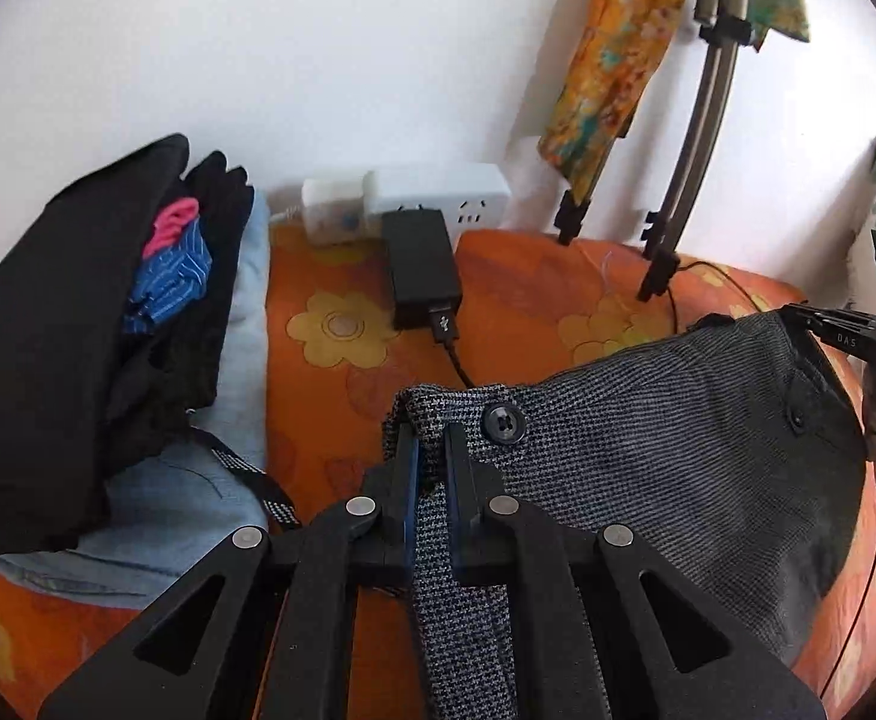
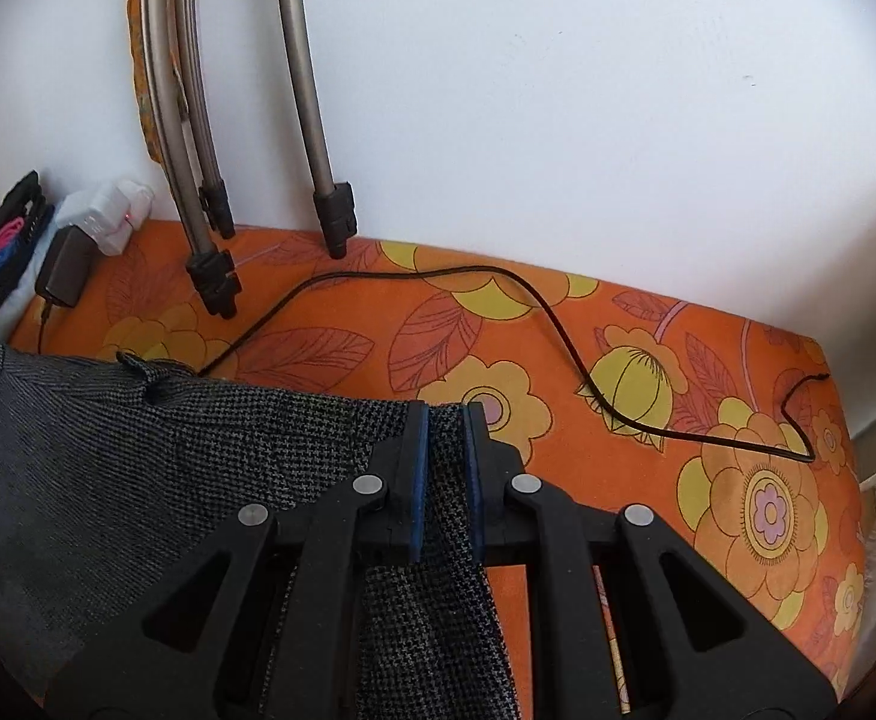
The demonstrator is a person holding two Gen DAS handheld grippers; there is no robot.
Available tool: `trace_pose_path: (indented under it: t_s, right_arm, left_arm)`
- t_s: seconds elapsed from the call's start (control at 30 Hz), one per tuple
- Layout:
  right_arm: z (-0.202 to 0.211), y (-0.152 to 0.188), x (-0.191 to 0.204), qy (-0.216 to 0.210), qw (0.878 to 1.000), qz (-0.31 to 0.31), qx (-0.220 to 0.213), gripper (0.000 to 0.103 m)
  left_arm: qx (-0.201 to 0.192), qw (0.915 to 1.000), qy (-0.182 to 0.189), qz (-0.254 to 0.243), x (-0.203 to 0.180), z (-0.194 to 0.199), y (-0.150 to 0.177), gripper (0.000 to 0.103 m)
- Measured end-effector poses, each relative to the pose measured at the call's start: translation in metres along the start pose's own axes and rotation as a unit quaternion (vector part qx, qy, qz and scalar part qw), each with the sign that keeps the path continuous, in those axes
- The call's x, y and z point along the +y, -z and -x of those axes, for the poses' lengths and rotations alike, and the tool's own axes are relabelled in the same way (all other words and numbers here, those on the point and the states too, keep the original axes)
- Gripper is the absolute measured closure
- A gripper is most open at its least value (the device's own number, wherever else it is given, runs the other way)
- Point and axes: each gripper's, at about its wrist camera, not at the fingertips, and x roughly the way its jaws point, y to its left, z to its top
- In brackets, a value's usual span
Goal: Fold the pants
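The grey houndstooth pants (image 1: 648, 438) hang stretched between my two grippers above the orange flowered bed. My left gripper (image 1: 432, 438) is shut on the waistband corner beside a black button (image 1: 504, 423). My right gripper (image 2: 445, 417) is shut on the other waistband corner of the pants (image 2: 138, 456); it also shows at the right edge of the left wrist view (image 1: 798, 315). The legs below are hidden by the gripper bodies.
A pile of dark and blue clothes (image 1: 96, 324) lies at the left. A white power strip (image 1: 438, 195) and black adapter (image 1: 420, 267) sit by the wall. Tripod legs (image 2: 210, 192) stand on the bed (image 2: 708, 420); a black cable (image 2: 558, 324) runs across it.
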Motion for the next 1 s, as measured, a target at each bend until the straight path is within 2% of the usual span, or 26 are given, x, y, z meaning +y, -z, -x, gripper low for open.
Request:
trace_pose_path:
  t_s: [0.07,0.27,0.33,0.43,0.47,0.6,0.73,0.8,0.9,1.0]
  right_arm:
    - [-0.007,0.002,0.001,0.005,1.0,0.007,0.006,0.092]
    - [-0.014,0.002,0.006,0.023,1.0,0.019,0.007,0.091]
    - [-0.008,0.0,0.006,0.022,1.0,0.019,0.008,0.089]
    - [0.009,-0.003,-0.006,0.014,1.0,-0.006,-0.001,0.079]
    - [0.015,-0.003,-0.01,0.013,1.0,-0.014,-0.005,0.074]
    - [0.041,0.004,-0.018,-0.007,1.0,-0.028,-0.011,0.073]
    - [0.073,0.023,-0.007,-0.051,0.998,-0.025,-0.014,0.073]
    - [0.089,0.035,0.006,-0.093,0.995,-0.017,-0.01,0.073]
    - [0.109,0.058,0.042,-0.145,0.989,0.016,0.005,0.073]
    - [0.118,0.08,0.079,-0.17,0.984,0.057,0.02,0.073]
  left_arm:
    - [0.004,0.9997,-0.013,-0.02,-0.004,-0.008,0.001,0.096]
    - [0.006,0.999,-0.025,-0.037,-0.01,-0.011,-0.002,0.096]
    - [0.012,0.999,-0.016,-0.039,-0.009,-0.008,-0.004,0.091]
    - [0.001,0.9996,-0.019,-0.022,-0.001,0.004,-0.006,0.081]
    - [-0.007,0.9995,-0.023,-0.021,0.001,0.01,-0.006,0.074]
    - [-0.022,0.999,-0.026,-0.028,0.001,0.039,-0.003,0.074]
    - [-0.022,0.9985,0.009,-0.049,-0.017,0.071,0.013,0.073]
    - [-0.012,0.9972,0.031,-0.066,-0.034,0.084,0.028,0.073]
    - [0.008,0.9937,0.051,-0.1,-0.063,0.094,0.057,0.073]
    - [0.025,0.9904,0.064,-0.12,-0.09,0.099,0.088,0.073]
